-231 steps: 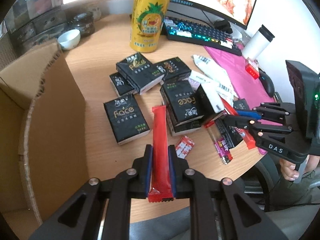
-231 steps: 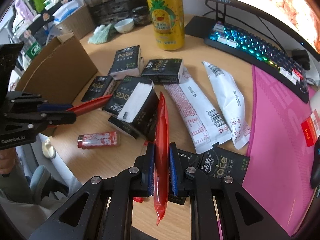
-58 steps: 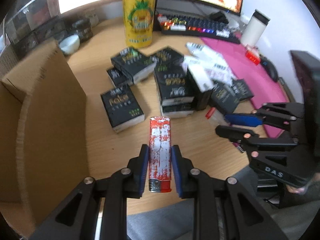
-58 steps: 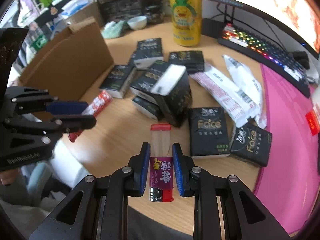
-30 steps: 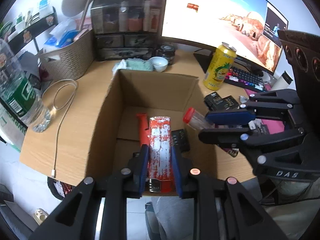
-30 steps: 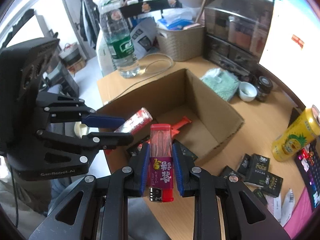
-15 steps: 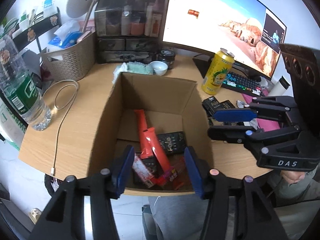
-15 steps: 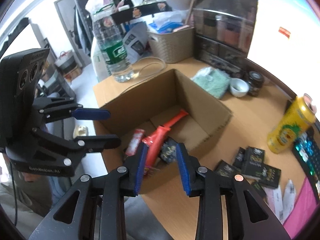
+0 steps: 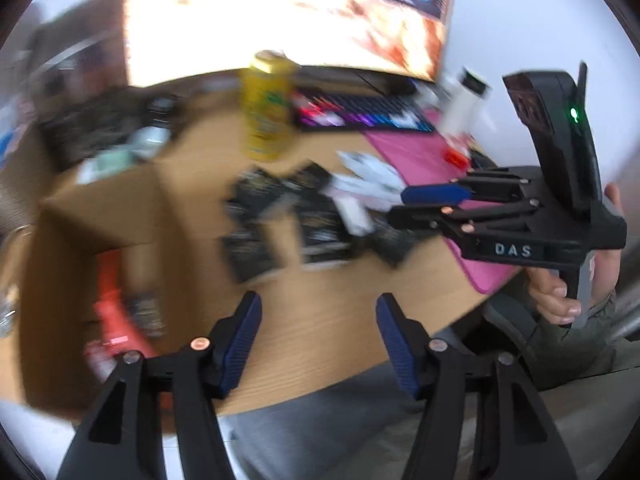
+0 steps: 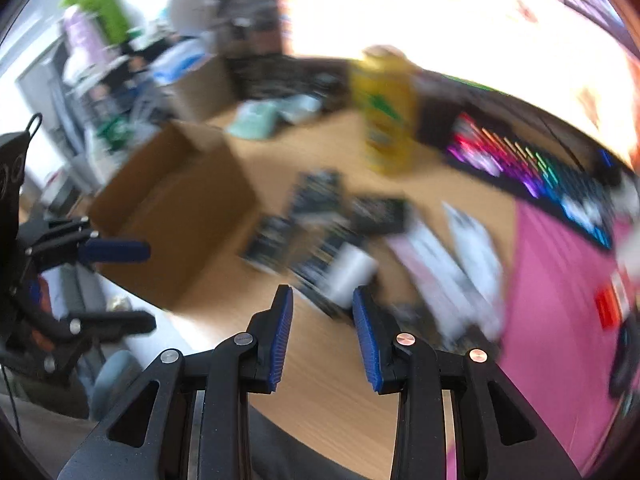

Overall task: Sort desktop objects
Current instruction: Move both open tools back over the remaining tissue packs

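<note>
Both views are motion-blurred. My left gripper (image 9: pixel 318 312) is open and empty above the desk's front edge, right of the open cardboard box (image 9: pixel 100 220), which holds red packets (image 9: pixel 112 300). My right gripper (image 10: pixel 322 304) is open and empty, just in front of the pile of black tissue packs (image 10: pixel 320 216). The pile also shows in the left wrist view (image 9: pixel 288 216). White sachets (image 10: pixel 472 248) lie to its right. The right gripper shows in the left wrist view (image 9: pixel 416 204); the left gripper shows in the right wrist view (image 10: pixel 132 288).
A yellow can (image 9: pixel 268 108) stands behind the pile, with a lit keyboard (image 10: pixel 532 176) and a monitor (image 9: pixel 280 16) at the back. A pink mat (image 10: pixel 560 300) covers the right side. A white bottle (image 9: pixel 464 96) stands at the far right.
Both grippers have swung away from over the box to the right, toward the pile of tissue packs. Both stay open and empty; the lighters lie in the box.
</note>
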Motion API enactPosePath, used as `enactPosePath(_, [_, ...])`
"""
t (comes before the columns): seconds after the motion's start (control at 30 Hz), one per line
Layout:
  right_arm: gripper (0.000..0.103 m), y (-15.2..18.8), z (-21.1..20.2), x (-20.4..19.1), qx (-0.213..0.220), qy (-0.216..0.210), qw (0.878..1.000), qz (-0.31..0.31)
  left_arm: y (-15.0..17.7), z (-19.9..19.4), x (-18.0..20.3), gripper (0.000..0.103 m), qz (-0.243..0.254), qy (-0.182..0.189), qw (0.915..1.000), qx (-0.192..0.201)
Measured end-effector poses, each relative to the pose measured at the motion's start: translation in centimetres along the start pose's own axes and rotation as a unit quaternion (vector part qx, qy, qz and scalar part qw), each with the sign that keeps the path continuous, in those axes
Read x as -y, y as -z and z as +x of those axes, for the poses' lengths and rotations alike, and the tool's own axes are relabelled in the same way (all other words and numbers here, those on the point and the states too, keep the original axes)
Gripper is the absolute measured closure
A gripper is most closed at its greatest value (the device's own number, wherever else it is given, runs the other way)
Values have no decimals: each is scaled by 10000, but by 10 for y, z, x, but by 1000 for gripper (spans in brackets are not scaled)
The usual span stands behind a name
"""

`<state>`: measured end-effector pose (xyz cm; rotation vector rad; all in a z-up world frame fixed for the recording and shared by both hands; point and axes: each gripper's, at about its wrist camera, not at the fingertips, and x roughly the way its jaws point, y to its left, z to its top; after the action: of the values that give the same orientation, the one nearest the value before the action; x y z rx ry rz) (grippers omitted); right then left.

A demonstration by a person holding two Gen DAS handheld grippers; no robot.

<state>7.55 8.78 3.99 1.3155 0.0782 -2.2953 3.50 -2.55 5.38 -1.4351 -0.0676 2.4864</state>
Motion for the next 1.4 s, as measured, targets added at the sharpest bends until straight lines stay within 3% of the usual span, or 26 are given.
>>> enactPosePath(0.1, [70,20,2,40,-76,225,9989,414,-5,43,27,38,97,287,9990,-343])
enactPosePath(0.23, [70,38,10,85,-186,607,9942,862,-13,89,52,38,186,349,9970,-664])
enactPosePath(0.4, [70,39,20,113,-170,710,9919,1042,-19,113,69,38,247,609,9941,-868])
enactPosePath(0.47, [70,38,26,123,-211,1045,9885,1071,-21,118,71,38,332,493,9943,-886])
enactPosePath(0.6, [70,37,33,144,-232,1263,9844,1201,-21,128,64,38,182,413,9944,-951])
enactPosePath(0.83, [70,32,48,142,-358,1374,9849,992,-15,131,60,38,165,346,9943,-994])
enactPosePath(1.1, [70,57,44,106,-644,1317,9865,735,-14,128,50,38,76,211,9953,-941])
enactPosePath(1.3, [70,55,26,101,-389,1071,9903,791,-14,119,53,38,121,313,9959,-844])
enactPosePath(1.4, [70,47,34,105,-362,1243,9886,774,-14,120,58,38,176,287,9957,-863])
